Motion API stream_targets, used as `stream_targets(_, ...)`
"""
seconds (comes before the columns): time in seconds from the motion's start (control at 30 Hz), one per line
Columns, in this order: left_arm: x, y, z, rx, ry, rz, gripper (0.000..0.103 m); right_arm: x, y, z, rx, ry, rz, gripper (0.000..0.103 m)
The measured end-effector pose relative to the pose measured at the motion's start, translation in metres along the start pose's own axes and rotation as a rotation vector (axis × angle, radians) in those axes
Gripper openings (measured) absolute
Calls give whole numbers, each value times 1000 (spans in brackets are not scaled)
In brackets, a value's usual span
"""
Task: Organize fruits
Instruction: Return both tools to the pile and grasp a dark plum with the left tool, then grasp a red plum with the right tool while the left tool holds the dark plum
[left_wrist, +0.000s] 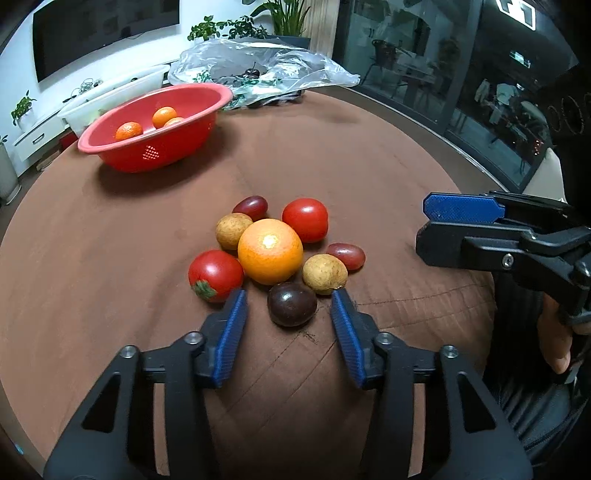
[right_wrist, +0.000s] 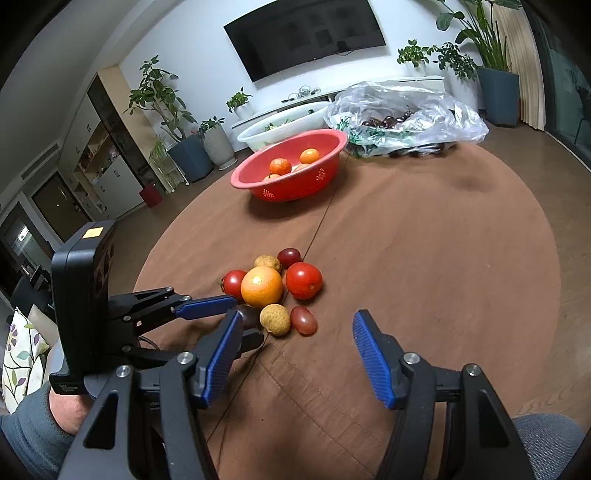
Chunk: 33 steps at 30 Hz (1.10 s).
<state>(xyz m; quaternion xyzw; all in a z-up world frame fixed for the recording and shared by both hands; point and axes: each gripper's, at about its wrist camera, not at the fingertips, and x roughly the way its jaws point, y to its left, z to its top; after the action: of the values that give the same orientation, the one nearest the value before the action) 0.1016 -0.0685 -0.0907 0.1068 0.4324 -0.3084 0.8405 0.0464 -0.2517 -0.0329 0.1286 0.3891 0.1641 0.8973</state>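
Brown cloth-covered surface (left_wrist: 369, 155), round, carries everything. Far side: red basket (left_wrist: 147, 151), perforated wall, small oranges already inside; crumpled plastic bag (left_wrist: 266, 62) behind it holds dark fruit.

Near side: loose cluster of fruit, well apart from the basket. Big orange (left_wrist: 270, 251) at centre, glossy, ringed and touched by two red tomatoes, two tan longans and two reddish grape-like fruits.

Step in hand, as judged: picking from the cluster. Left gripper (left_wrist: 290, 301) straddles the dark plum (left_wrist: 291, 304), nearest fruit; jaws narrow, gaps visible both sides, pads not touching. Right gripper (right_wrist: 293, 325) hangs to the side, jaws at a middling spread, empty.

Next move: close gently on the plum; smooth round skin may slip. Lift clear without nudging neighbours, carry off for sorting.
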Motion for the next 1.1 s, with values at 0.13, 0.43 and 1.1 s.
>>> stream_targets(0.13, 4, 1, 1, 4, 8, -9, 35, 0, 1, 0, 2, 0, 0, 66)
stream_targets(0.43, 6, 4, -1, 0, 9, -26, 25, 3, 1, -3, -2, 9, 0, 66)
stream_targets(1.1, -21, 20, -19, -91, -30, -33, 25, 13, 13, -4, -54, 33, -30, 60)
